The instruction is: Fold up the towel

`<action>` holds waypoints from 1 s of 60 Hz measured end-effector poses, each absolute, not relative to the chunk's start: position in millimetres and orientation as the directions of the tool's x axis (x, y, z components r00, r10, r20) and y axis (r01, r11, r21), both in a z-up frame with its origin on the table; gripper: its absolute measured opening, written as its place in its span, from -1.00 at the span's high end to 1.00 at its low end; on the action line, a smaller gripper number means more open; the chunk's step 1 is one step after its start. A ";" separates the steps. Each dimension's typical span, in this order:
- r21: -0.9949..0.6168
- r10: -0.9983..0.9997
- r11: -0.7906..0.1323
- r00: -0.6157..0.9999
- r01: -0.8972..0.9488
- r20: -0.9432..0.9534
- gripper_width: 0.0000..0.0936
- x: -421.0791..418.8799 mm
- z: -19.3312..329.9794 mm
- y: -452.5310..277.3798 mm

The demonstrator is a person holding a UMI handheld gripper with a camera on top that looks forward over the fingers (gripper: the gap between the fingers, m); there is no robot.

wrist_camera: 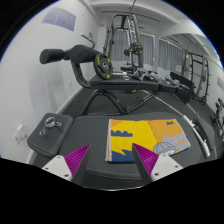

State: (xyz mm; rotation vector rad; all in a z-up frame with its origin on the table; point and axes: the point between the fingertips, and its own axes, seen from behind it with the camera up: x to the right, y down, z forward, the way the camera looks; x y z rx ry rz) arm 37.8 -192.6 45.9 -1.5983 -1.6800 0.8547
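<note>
Gripper view looks forward over a dark surface [95, 150] in what appears to be a home gym. At the bottom, the gripper [111, 158] stands with its 2 fingers spread wide and nothing held between them; the pink pads [76, 157] face inward on both fingers, and white tips show at their lower ends. Just ahead of the fingers lies the towel [140, 136], a flat, roughly rectangular cloth that is mostly yellow with blue and pale patches. It rests on the surface, spread out rather than bunched, and sits ahead of the right finger more than the left; the right finger's pad overlaps the towel's near edge in this view, though whether it touches the cloth cannot be told. To the left of the towel, apart from it, a black device [50, 127] with a round silver part sits on the surface. Beyond the surface stands a weight machine [122, 62] with a dark padded bar reaching out to the left, a yellow-rimmed weight plate [101, 66] and upright metal rails. Farther right, more exercise equipment [185, 80] stands against a pale wall, blurred and hard to make out. A framed picture [62, 18] hangs on the wall at the upper left.
</note>
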 end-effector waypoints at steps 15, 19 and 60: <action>-0.777 0.999 0.050 -0.021 0.628 0.047 -0.64 -40.8 -19.3 -190.9; -0.788 0.998 0.056 -0.016 0.614 0.058 -0.41 -50.0 -24.4 -188.8; -0.817 0.988 -0.132 0.006 0.561 -0.155 0.94 -67.4 113.1 -112.9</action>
